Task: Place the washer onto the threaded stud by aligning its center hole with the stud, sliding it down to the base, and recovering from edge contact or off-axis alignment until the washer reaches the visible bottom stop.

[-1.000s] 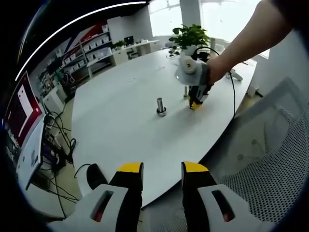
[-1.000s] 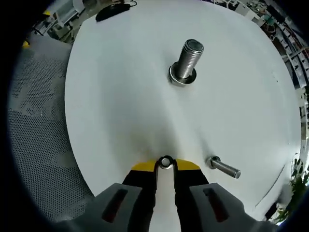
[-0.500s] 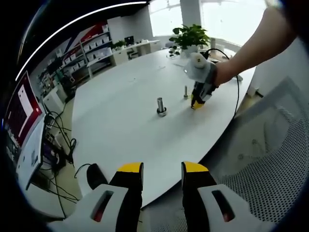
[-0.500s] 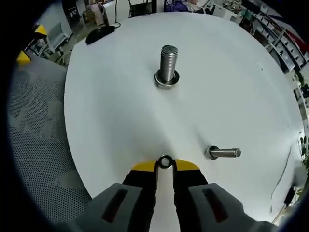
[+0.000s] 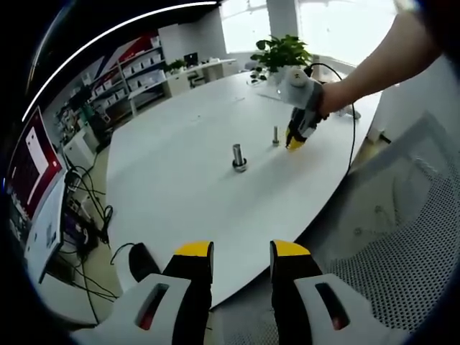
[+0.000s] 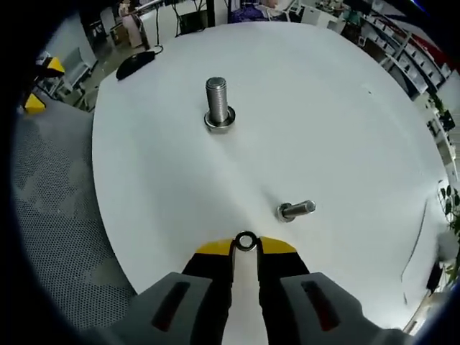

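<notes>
Washer (image 6: pixel 246 241) clamped between my right gripper (image 6: pixel 246 248) jaw tips, held above white table (image 6: pixel 323 129), near small stud (image 6: pixel 295 210). Larger stud (image 6: pixel 217 103) well apart. My left gripper (image 5: pixel 241 253) jaws apart, holding nothing.

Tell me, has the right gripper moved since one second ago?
Yes. In the left gripper view the right gripper rose and drew back from the large stud, toward the plant.

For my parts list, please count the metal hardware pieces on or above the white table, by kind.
Threaded studs: 2, a large one and a small one
Washers held between the right gripper's jaws: 1
Washers at the large stud's base: 1
Total: 4
</notes>
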`<state>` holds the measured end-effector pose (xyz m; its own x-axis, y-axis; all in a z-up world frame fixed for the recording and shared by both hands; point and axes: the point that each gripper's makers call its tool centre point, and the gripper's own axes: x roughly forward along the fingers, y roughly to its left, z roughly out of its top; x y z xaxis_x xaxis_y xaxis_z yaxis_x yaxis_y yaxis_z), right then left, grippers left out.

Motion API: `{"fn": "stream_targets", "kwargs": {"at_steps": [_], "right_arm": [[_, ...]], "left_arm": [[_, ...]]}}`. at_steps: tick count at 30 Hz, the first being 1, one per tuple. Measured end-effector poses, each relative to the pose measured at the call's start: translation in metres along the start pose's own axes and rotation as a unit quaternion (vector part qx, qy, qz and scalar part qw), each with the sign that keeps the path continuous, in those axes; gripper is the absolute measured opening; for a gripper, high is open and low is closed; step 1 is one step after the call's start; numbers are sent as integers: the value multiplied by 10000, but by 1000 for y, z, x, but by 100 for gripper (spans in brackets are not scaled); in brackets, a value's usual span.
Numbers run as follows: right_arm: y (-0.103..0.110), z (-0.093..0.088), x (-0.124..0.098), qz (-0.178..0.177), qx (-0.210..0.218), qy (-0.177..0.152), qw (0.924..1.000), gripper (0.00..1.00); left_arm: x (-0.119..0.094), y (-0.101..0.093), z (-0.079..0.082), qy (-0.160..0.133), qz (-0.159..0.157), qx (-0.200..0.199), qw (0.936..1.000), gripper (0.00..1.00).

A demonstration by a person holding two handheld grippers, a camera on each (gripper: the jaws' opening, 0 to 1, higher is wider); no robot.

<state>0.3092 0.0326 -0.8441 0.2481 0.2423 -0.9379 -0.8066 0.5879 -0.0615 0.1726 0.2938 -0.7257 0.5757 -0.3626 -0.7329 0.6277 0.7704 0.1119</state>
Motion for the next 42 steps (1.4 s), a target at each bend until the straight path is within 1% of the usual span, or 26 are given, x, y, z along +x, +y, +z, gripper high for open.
{"fn": "stream_targets", "kwargs": {"at_steps": [5, 8, 14, 17, 22, 25, 31, 34, 42], "right_arm": [[-15, 0, -7, -104, 104, -71, 9999, 14], [-21, 4, -13, -174, 125, -157, 9996, 14], [-30, 14, -23, -266, 145, -347, 9989, 14], [-33, 17, -27, -305, 192, -409, 9985, 14], [-36, 21, -32, -366, 140, -502, 9980, 14], [-42, 24, -34, -421, 232, -601, 9970, 14], [-41, 29, -33, -407, 119, -633, 9971, 14], [-39, 32, -33, -400, 146, -663, 9969, 14], [-39, 37, -29, -379, 62, -634, 9973, 14]], "left_arm": [[0, 0, 0, 2, 8, -6, 10000, 30], [0, 1, 0, 7, 7, -5, 10000, 30], [0, 0, 0, 8, 10, -1, 10000, 30], [0, 0, -1, 9, 8, -4, 10000, 30], [0, 0, 0, 3, 7, -4, 10000, 30], [1, 0, -1, 12, 5, 0, 10000, 30], [1, 1, -1, 5, 9, -8, 10000, 30], [0, 1, -1, 6, 4, -10, 10000, 30], [1, 0, -1, 14, -11, -3, 10000, 30]]}}
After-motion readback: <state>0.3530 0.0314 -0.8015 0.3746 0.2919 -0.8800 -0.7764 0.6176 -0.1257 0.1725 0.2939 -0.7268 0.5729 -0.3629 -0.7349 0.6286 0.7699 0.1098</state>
